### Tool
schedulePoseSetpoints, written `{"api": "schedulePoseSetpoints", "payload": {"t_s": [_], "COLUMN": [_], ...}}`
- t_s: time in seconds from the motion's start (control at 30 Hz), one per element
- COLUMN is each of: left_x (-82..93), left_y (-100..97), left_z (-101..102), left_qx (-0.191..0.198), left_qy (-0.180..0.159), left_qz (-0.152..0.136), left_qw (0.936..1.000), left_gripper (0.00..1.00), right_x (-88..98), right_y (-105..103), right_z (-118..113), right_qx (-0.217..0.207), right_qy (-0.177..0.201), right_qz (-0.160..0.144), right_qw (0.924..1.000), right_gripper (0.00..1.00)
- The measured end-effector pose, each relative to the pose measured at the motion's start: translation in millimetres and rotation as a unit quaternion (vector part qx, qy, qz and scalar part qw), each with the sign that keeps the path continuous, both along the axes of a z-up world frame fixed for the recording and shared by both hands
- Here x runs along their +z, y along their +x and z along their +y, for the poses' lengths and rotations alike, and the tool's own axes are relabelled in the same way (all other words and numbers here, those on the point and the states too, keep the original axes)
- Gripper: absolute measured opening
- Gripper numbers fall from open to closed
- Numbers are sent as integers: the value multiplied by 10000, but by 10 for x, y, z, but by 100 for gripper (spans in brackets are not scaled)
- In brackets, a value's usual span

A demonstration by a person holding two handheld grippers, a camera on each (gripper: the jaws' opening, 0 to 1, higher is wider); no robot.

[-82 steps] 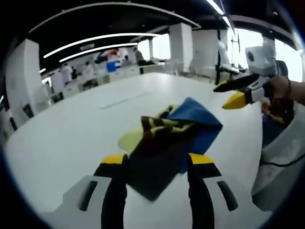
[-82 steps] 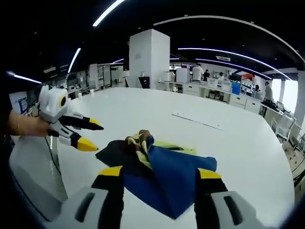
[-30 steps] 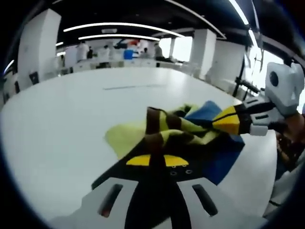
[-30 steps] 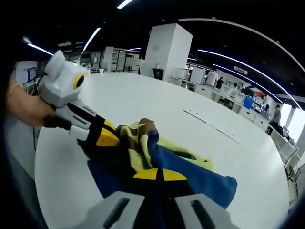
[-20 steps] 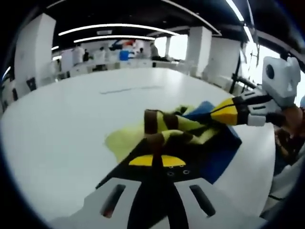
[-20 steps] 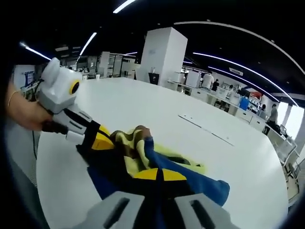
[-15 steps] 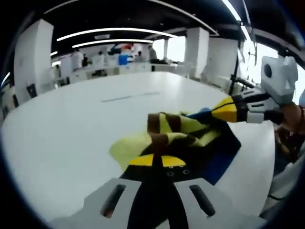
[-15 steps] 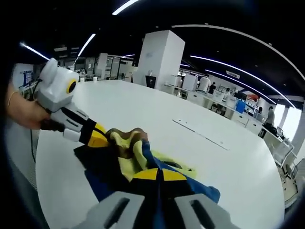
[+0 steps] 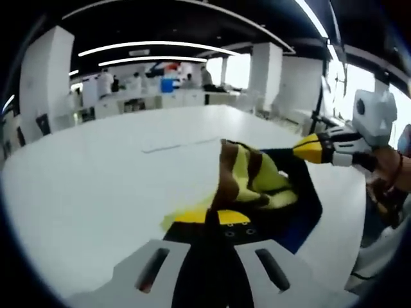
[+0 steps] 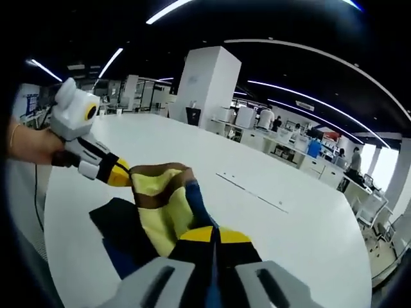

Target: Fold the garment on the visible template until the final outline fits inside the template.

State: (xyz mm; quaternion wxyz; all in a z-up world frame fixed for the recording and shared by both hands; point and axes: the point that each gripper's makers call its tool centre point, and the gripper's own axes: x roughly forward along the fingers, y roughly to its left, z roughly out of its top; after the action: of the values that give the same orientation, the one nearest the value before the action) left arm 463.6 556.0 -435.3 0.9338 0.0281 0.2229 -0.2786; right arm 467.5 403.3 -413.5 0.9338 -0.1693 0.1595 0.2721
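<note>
Left gripper view: your left gripper (image 9: pixel 207 217) has its yellow-tipped jaws pressed together on a dark edge of the garment (image 9: pixel 257 179). The cloth is lifted off the white table (image 9: pixel 96 167), bunched, with a yellow panel, brown stripes, and black and blue parts below. Your right gripper (image 9: pixel 313 148) comes in from the right, its yellow tips clamped on the far edge of the cloth; your hand (image 9: pixel 393 172) shows behind it.

Right gripper view: your right gripper (image 10: pixel 216 235) is closed on the garment (image 10: pixel 160 208), blue and yellow fabric rising from the jaws. Your left gripper (image 10: pixel 121 173) pinches the striped edge at left. A dark part of the cloth lies on the table (image 10: pixel 289 218) below.
</note>
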Motion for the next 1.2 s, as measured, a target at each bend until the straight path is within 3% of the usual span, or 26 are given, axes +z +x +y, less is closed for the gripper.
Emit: {"api": "schedulePoseSetpoints", "payload": {"t_s": [0.1, 0.13, 0.2, 0.37, 0.6, 0.97, 1.07, 1.2], "left_x": [31, 98, 179, 290, 452, 431, 362, 263], "left_y": [114, 168, 231, 390, 610, 1084, 1248, 1348], "left_z": [87, 91, 117, 174, 102, -83, -105, -180], "left_qx": [76, 43, 82, 67, 87, 288, 388, 397], "left_qy": [247, 178, 21, 171, -41, -291, 85, -33], "left_qz": [83, -40, -24, -133, -194, -256, -484, -407], "left_qw": [9996, 9998, 10000, 9997, 9998, 9988, 9980, 9984], "left_gripper": [0, 0, 0, 0, 0, 0, 0, 0], "right_x": [73, 89, 117, 241, 299, 289, 241, 156], "right_y": [79, 112, 164, 256, 414, 767, 840, 916], "right_z": [-69, -100, -137, -215, -362, -631, -683, -727], "right_qx": [-90, -129, -133, -176, -345, -784, -821, -858], "right_qy": [6, -10, 10, 58, 104, 127, 143, 126], "right_qz": [-35, 11, 45, 6, 96, 181, 277, 361], "right_qw": [10000, 9999, 9999, 9998, 9993, 9967, 9961, 9956], "right_gripper": [0, 0, 0, 0, 0, 0, 0, 0]}}
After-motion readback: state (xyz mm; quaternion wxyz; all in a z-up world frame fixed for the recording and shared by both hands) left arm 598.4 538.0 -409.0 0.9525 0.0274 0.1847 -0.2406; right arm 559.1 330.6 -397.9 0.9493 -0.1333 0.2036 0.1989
